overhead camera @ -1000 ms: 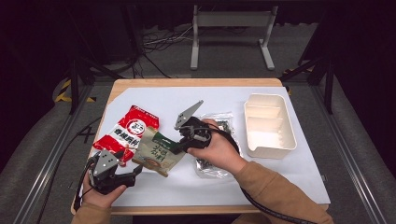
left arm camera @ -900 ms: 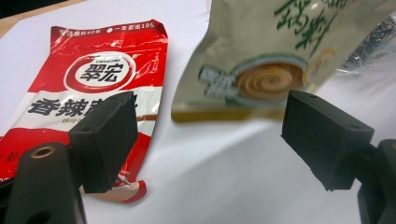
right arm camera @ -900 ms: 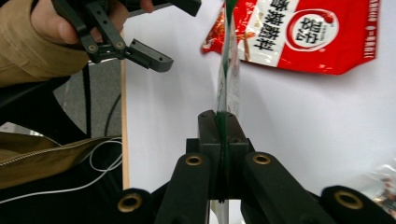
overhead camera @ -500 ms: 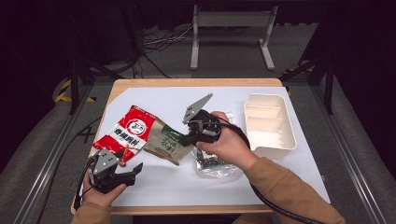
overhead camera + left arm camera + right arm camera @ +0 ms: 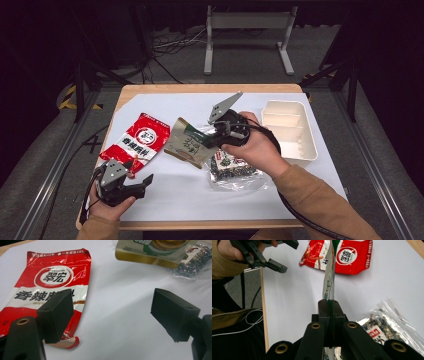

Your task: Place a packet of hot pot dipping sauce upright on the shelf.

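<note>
Right claw (image 5: 209,138) pinches the green packet (image 5: 187,144), edge-on in its own view; its hand hides part of the clear bag (image 5: 235,170) beside it. Left claw (image 5: 135,183) stands spread.

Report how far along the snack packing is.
Done: nothing lies in the white compartment tray. In hand: the right gripper is shut on the green-and-tan snack packet. Left: the red foil packet and clear seaweed bag lie on the table; the left gripper is open.
</note>
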A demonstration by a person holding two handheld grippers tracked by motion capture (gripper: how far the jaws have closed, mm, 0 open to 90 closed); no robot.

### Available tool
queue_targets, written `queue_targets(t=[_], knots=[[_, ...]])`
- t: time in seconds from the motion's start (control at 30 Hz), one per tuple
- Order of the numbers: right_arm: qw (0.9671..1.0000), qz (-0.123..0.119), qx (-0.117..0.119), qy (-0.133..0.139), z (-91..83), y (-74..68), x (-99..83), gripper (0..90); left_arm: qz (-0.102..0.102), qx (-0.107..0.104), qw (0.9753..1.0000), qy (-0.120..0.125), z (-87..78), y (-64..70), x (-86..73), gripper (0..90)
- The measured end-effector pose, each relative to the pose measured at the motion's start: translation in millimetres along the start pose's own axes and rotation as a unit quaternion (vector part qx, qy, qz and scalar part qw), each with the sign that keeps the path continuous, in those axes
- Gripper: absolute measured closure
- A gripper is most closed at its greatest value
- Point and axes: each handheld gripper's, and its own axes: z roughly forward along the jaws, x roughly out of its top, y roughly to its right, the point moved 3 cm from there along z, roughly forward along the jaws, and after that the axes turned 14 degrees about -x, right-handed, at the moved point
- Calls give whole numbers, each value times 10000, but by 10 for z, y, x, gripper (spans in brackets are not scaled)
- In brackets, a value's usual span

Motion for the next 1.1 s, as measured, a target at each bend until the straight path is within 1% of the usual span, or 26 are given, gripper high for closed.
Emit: queue_targets(t=[0.23, 0.57, 0.7, 0.9, 0.93, 0.97, 1.0, 1.1], knots=[[9997, 29, -231, -111, -154, 131, -79, 897, -26, -21, 10000, 11, 18, -14, 1, 187], [9988, 178, -442, -104, -327, 296, -165, 897, -14, -28, 10000, -22, 36, -23, 3, 187], [9981, 232, -555, -100, -394, 355, -194, 897, -44, -30, 10000, -8, 35, -25, 1, 187], [9969, 258, -742, -93, -495, 467, -237, 897, -45, -25, 10000, -14, 35, -29, 0, 187], [9969, 258, -742, -93, -495, 467, -237, 897, -45, -25, 10000, -14, 35, -29, 0, 187], [9963, 271, -803, -107, -531, 512, -260, 896, -63, -24, 10000, -20, 37, -29, -2, 187], [9963, 271, -803, -107, -531, 512, -260, 896, -63, -24, 10000, -20, 37, -29, -2, 187], [9958, 287, -868, -104, -578, 575, -290, 897, -71, -20, 10000, -17, 41, -29, -4, 187]])
